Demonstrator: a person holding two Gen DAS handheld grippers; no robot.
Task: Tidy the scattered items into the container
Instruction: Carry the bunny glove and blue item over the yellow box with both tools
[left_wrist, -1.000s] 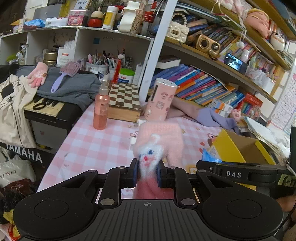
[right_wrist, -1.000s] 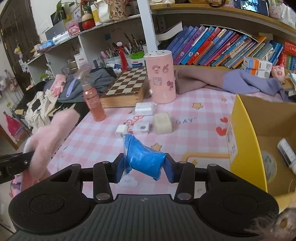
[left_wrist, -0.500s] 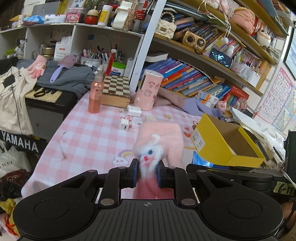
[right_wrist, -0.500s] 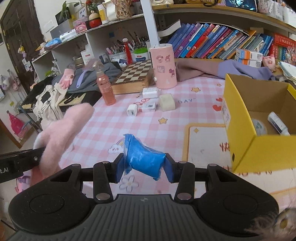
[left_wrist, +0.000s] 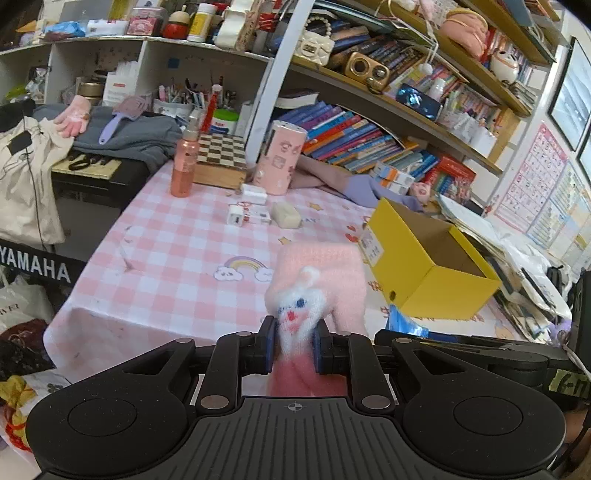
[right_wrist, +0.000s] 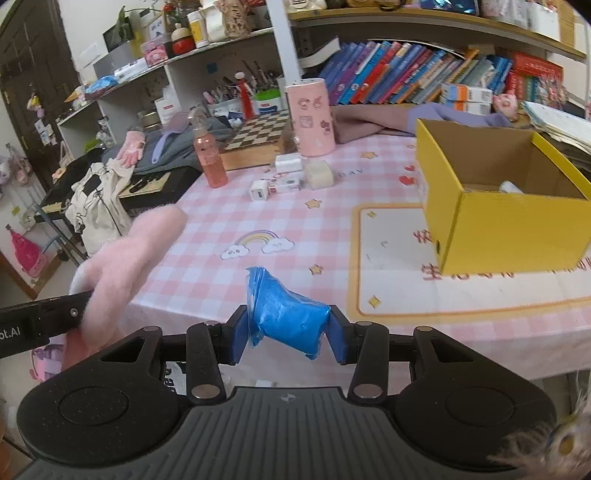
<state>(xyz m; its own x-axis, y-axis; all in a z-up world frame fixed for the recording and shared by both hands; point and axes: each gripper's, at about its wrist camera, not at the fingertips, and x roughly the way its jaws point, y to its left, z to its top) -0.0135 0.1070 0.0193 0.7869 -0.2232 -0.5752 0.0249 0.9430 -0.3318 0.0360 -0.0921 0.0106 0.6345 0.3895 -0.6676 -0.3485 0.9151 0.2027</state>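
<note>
Left gripper (left_wrist: 293, 345) was clamped on a fuzzy pink glove (left_wrist: 317, 284) with a white knitted face, held up over the near edge of the pink checked tablecloth (left_wrist: 177, 254). Right gripper (right_wrist: 288, 334) was clamped on a crumpled blue plastic packet (right_wrist: 286, 315), also above the near table edge; the glove showed at far left in the right wrist view. Container: yellow cardboard box (right_wrist: 517, 229), open top, sat on the right side of the table on a white mat with a yellow border (right_wrist: 391, 266). Box interior mostly hidden by its near wall; only the tip of one white item (right_wrist: 509, 186) showed inside, type unclear. Neither held item was in the box; both were left of it and nearer the camera. Still loose on the cloth, mid-table: white charger plug (right_wrist: 258, 192), small printed box (right_wrist: 284, 184) touching it, pale block (right_wrist: 318, 174) just right of that, white adapter (right_wrist: 288, 162) behind. Further back: pink spray bottle (right_wrist: 210, 155), checkerboard box (right_wrist: 255, 142), pink cylindrical canister (right_wrist: 312, 118). A second pink glove (right_wrist: 131, 147) lay off the table at far left on grey clothing.
</note>
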